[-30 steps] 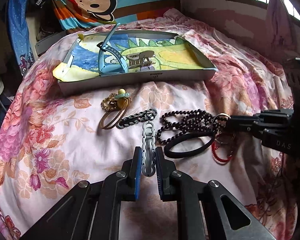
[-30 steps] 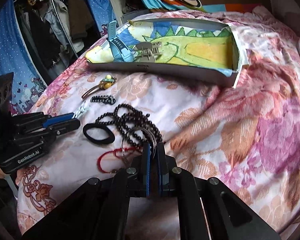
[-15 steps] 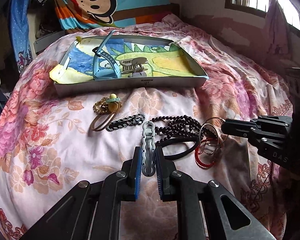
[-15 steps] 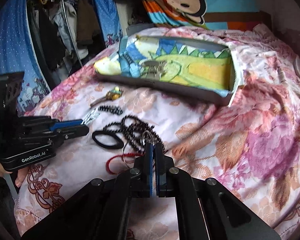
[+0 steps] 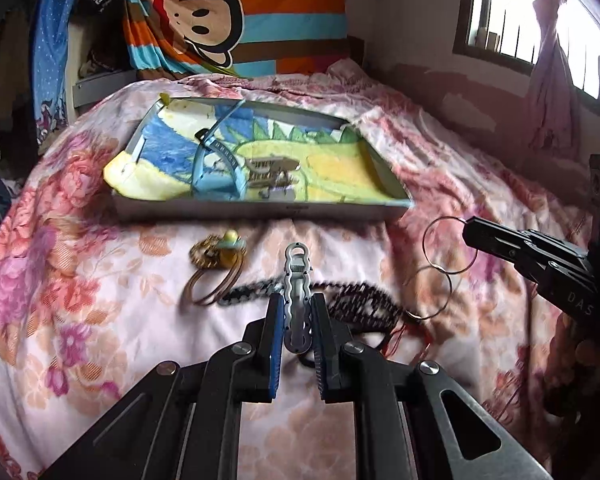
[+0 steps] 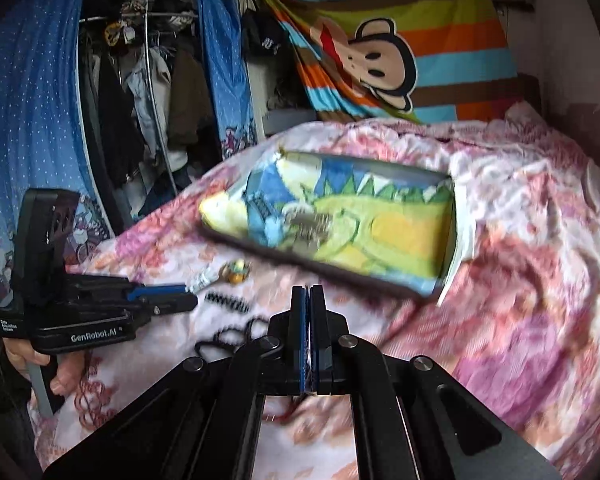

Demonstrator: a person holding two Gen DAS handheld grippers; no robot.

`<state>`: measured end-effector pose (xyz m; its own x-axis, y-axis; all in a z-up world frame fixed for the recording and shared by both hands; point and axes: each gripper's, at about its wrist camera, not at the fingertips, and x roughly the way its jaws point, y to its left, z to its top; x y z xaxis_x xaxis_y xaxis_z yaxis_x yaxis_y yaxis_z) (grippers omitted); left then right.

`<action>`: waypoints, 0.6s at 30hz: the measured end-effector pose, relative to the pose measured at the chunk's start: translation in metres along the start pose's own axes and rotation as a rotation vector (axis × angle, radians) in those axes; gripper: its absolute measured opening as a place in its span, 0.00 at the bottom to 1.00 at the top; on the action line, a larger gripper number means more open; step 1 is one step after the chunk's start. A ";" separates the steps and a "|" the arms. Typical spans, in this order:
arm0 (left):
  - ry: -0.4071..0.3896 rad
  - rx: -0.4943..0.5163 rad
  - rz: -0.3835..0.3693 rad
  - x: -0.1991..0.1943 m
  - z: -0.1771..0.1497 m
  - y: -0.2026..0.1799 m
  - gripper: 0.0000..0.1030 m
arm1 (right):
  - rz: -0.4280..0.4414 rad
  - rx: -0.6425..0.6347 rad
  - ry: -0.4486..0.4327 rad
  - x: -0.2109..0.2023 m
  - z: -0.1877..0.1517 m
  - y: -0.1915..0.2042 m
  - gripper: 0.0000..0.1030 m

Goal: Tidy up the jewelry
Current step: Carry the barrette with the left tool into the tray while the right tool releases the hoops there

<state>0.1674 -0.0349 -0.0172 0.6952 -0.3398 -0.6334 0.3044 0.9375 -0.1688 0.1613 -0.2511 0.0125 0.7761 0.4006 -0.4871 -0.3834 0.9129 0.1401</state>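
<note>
My left gripper (image 5: 296,310) is shut on a silver metal clip (image 5: 297,280) that sticks out past its blue pads, held above the floral bedspread. My right gripper (image 5: 469,225) comes in from the right, shut on linked thin wire hoops (image 5: 440,268) that dangle from its tip, clear of the bed. In the right wrist view the right gripper (image 6: 309,292) shows its pads pressed together and the hoops are hidden. The left gripper (image 6: 188,296) is at the left there. A shallow tray (image 5: 260,213) lined with a dinosaur drawing holds a blue watch strap (image 5: 216,160) and a hair claw (image 5: 274,170).
In front of the tray, a gold bracelet with a yellow bead (image 5: 220,250), brown bangles (image 5: 214,286), a black chain (image 5: 248,295), a black bead necklace (image 5: 364,300) and red thread (image 5: 396,332) lie on the bed. A clothes rack (image 6: 140,100) stands off the left side of the bed.
The right gripper has risen and lifted the wire hoops off the bedspread, away from the beads and red thread. The left gripper has tilted up, and it still grips the clip.
</note>
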 end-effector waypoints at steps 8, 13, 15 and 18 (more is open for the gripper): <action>-0.048 -0.041 -0.076 0.032 0.063 -0.003 0.12 | -0.022 0.014 -0.095 0.026 0.065 -0.037 0.02; -0.051 -0.059 -0.125 0.068 0.099 -0.007 0.12 | -0.049 0.058 -0.116 0.060 0.081 -0.059 0.02; -0.026 -0.062 -0.140 0.087 0.107 -0.009 0.12 | -0.053 0.108 -0.093 0.076 0.075 -0.072 0.02; 0.026 -0.080 -0.147 0.116 0.111 -0.009 0.12 | -0.067 0.146 -0.032 0.097 0.056 -0.086 0.02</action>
<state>0.3173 -0.0909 -0.0050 0.6296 -0.4730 -0.6163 0.3485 0.8810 -0.3201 0.2978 -0.2860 0.0017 0.8141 0.3386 -0.4718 -0.2553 0.9384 0.2331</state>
